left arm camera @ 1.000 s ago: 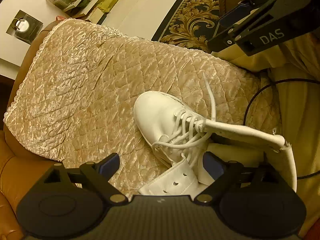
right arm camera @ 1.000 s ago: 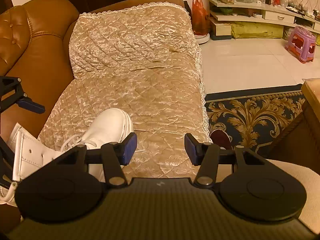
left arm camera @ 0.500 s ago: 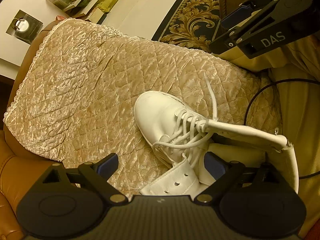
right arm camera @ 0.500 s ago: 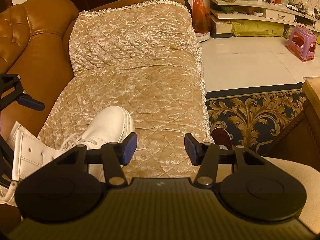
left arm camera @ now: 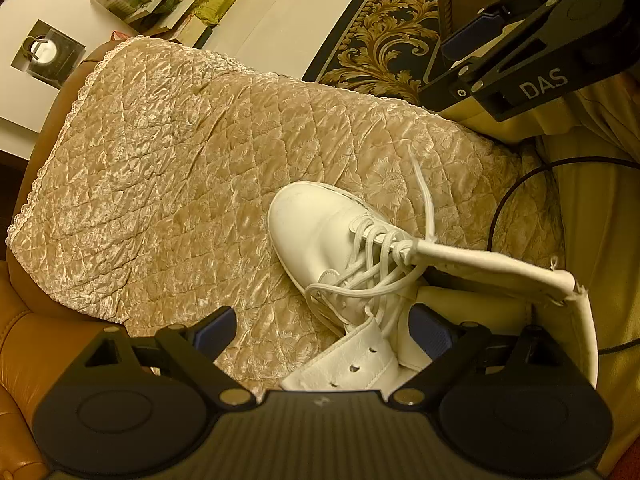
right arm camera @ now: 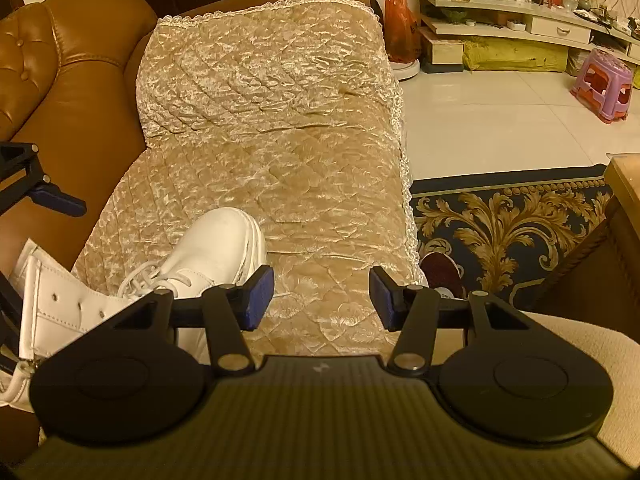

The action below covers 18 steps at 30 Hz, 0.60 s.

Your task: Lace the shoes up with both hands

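A white high-top shoe lies on the quilted gold sofa cover, toe pointing away, ankle flaps spread open. Its white laces are threaded loosely through the lower eyelets; one lace end trails off over the cover to the right. My left gripper is open and empty, just above the shoe's near ankle flap. My right gripper is open and empty, to the right of the shoe; it also shows at the upper right of the left wrist view.
A brown leather sofa arm lies to the left. A patterned dark rug and white tile floor lie to the right. A black cable runs beside the shoe. A purple stool and shelves stand far off.
The right gripper has drifted slightly up and to the right in the left wrist view. The shoe and laces have not moved.
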Each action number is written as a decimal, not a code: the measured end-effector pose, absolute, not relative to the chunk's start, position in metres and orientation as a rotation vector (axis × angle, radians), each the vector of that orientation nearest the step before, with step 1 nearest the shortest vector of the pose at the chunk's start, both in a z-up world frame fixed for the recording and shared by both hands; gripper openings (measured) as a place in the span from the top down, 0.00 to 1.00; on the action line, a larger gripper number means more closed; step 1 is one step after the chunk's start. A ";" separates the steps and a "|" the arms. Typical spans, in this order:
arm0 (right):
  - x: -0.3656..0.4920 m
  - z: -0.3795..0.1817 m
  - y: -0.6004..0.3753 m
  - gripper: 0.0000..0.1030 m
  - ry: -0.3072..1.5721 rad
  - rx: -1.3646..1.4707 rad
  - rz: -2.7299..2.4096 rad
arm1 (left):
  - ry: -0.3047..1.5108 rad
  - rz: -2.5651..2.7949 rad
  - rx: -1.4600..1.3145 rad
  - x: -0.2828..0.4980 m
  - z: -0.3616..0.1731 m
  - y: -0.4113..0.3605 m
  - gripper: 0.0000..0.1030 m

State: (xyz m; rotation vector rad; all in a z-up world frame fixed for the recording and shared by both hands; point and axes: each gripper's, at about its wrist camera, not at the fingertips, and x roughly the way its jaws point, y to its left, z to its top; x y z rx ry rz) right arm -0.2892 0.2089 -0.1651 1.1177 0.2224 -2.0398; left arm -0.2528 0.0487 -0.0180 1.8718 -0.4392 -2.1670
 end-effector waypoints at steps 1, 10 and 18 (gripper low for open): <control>-0.289 -0.165 0.209 0.42 0.223 1.119 -2.041 | -0.439 -2.167 1.871 -0.253 -0.018 0.049 0.07; -0.289 -0.164 0.211 0.42 0.193 1.119 -2.024 | -0.431 -2.176 1.855 -0.250 -0.018 0.048 0.07; -0.296 -0.190 0.238 0.42 -0.449 1.342 -1.686 | -0.406 -2.191 1.821 -0.245 -0.016 0.047 0.07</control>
